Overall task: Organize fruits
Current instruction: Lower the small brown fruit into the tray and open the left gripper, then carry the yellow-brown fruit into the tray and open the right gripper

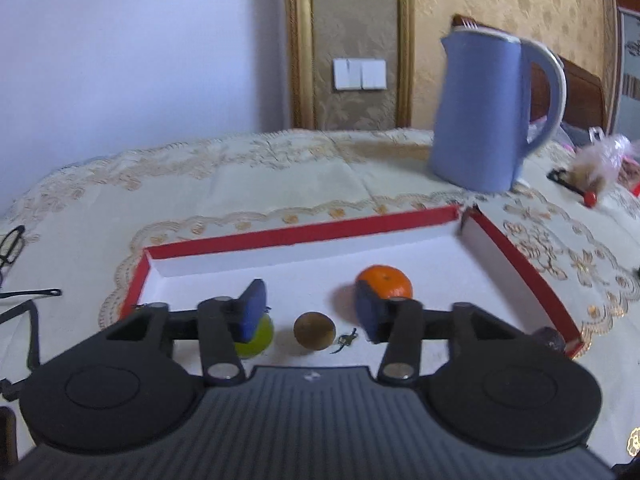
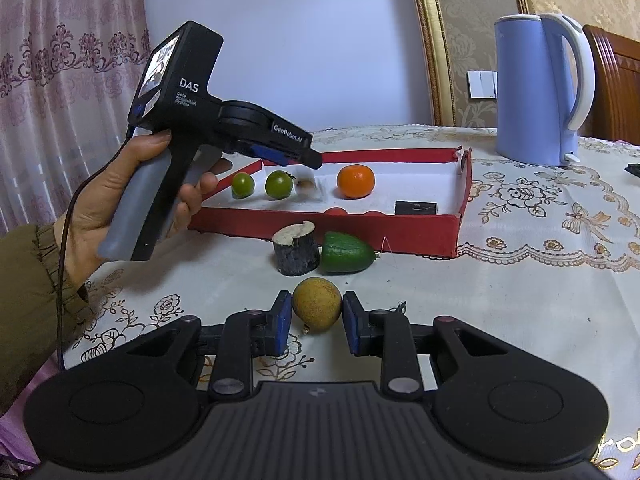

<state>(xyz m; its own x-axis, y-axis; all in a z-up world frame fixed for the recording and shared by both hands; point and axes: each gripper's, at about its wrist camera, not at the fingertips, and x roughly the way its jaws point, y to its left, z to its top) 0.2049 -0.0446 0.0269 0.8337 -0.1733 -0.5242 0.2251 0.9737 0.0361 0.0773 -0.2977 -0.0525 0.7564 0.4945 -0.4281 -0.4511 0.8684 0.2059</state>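
Here, mid-sort: the left gripper (image 1: 312, 312) is hovering over the red tray (image 1: 304, 232), jaws partly apart and gripping nothing, a small brown fruit (image 1: 314, 330) lying loose on the tray floor between them. It is looking like a drop-off just finished. An orange (image 1: 386, 281) is sitting just behind the right pad, a green fruit (image 1: 256, 338) half hidden under the left one.

The right gripper (image 2: 316, 314) is squeezing a yellowish round fruit (image 2: 317, 304) on the tabletop (image 2: 520, 300), pads pressing both sides. Next, probably, it is needing a lift over the near tray wall and a free spot inside.

Only the right wrist view is showing the person's hand (image 2: 132, 200) on the left tool, two green fruits (image 2: 260, 185) in the tray, plus a dark cut stump (image 2: 296, 252) and a green pointed fruit (image 2: 346, 254) waiting outside it. Only the left view is showing the bare far floor of the tray. A blue kettle (image 2: 536, 92) is standing beyond.
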